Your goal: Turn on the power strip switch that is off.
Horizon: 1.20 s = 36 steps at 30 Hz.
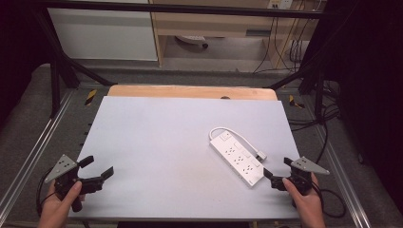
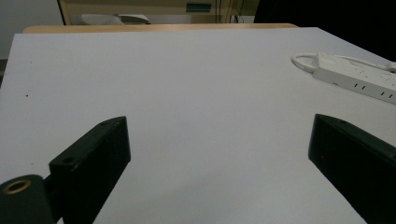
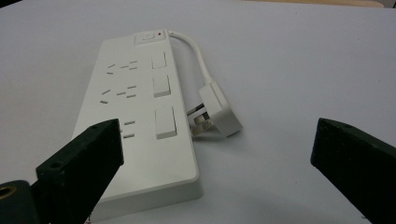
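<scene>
A pale grey worktop (image 1: 161, 156) carries the scene, with a strip of bare wood showing along its far edge. On its right half, toward the near edge, a white power strip (image 1: 236, 157) lies flat and slantwise, its switch end pointing away from the person. Its short white cable (image 1: 233, 133) loops out from that end and runs back along the strip's right side to the plug (image 1: 261, 155), which lies on the worktop just beside the strip. The left tongs (image 1: 100, 168) hover at the near left corner, well apart from the strip, jaws spread wide and holding nothing. The right tongs (image 1: 277, 167) sit just beside the strip's near end, also spread wide with nothing gripped; in the right gripper view the strip's near corner lies behind the left jaw.
</scene>
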Tool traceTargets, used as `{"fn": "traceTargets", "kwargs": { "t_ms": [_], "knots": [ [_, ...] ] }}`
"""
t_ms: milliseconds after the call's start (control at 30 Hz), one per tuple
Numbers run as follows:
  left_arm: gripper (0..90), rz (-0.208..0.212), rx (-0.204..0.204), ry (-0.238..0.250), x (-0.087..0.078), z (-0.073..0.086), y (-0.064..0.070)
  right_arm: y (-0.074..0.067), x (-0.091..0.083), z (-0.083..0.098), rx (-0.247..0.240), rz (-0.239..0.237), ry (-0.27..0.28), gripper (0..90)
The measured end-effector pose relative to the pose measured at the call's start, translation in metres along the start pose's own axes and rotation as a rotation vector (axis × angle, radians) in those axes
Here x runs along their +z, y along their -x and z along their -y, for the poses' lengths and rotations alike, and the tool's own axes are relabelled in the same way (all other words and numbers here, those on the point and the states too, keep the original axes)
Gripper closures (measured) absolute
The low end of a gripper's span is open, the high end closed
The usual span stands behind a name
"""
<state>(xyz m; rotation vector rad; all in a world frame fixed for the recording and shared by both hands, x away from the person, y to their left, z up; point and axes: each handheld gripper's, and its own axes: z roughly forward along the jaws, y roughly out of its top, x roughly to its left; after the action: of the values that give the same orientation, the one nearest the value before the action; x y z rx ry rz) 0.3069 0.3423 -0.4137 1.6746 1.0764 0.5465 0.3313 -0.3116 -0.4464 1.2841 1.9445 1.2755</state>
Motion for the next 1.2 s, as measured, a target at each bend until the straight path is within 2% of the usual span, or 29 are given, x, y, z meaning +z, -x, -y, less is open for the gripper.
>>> {"fn": "traceTargets", "kwargs": {
  "t_ms": [300,700,933,1067,1200],
  "knots": [
    [5.8,0.000,-0.002,-0.014,0.002,0.001,0.000,-0.001,0.000,-0.001,0.007,0.015,-0.014,3.1],
    [6.1,0.002,0.003,-0.037,0.003,0.002,-0.001,-0.001,-0.007,-0.009,0.029,0.040,0.011,3.2],
    [6.4,0.015,-0.007,-0.040,0.004,0.003,-0.001,-0.003,-0.011,-0.019,0.058,0.030,-0.018,3.9],
    [6.4,0.012,0.004,-0.047,0.005,0.003,0.000,-0.007,-0.010,-0.023,0.048,0.024,-0.030,3.8],
    [6.4,0.013,0.011,-0.055,0.005,0.004,0.000,-0.011,-0.009,-0.030,0.040,0.011,-0.017,3.7]
  ]
}}
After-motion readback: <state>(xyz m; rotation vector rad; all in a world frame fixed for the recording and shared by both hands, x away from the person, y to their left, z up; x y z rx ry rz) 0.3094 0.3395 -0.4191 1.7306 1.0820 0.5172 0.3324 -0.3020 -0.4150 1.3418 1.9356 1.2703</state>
